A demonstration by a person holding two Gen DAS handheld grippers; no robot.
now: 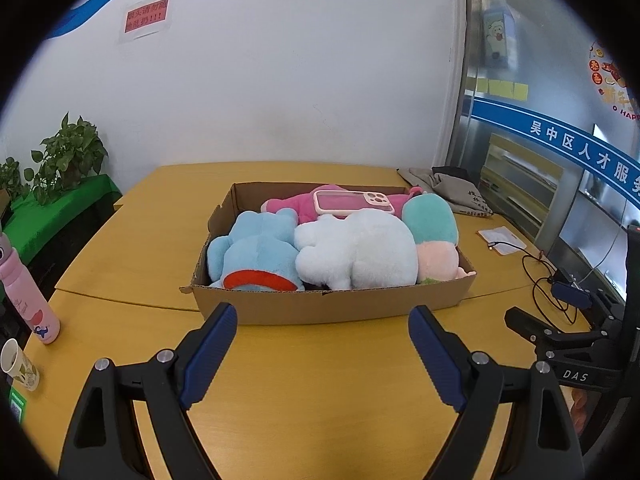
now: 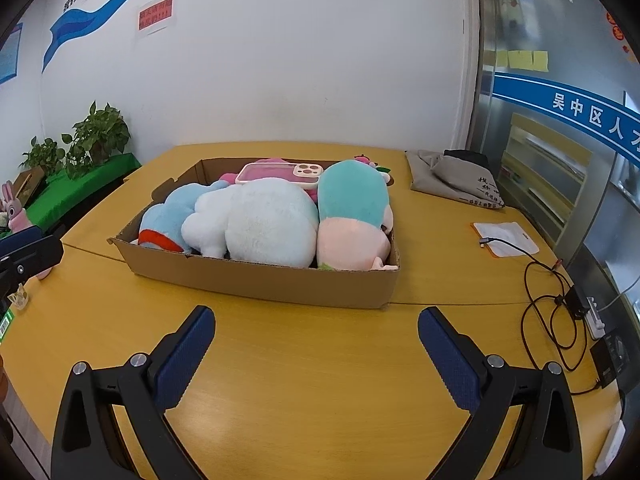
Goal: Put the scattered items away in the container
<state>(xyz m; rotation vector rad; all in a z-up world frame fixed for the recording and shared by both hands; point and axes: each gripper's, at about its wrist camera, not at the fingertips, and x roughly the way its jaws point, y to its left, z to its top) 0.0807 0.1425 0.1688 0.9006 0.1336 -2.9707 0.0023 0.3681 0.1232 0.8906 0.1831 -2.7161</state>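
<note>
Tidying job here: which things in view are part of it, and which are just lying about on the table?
Part of the job:
cardboard box
blue plush
white plush
teal-and-pink plush
pink plush
pink phone case

Lying about:
grey cloth bag
white pouch
black cable
pink bottle
paper cup

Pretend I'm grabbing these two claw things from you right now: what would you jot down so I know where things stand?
Left gripper: open, empty, over the table in front of the cardboard box.
Right gripper: open, empty, also in front of the box.
In the box: blue plush, white plush, teal and pink plush, pink plush at the back, with a pink phone lying on top.
Done: these items are packed.
Left: probably nothing; the grey bag, cable and pink bottle look like bystanders.
</note>
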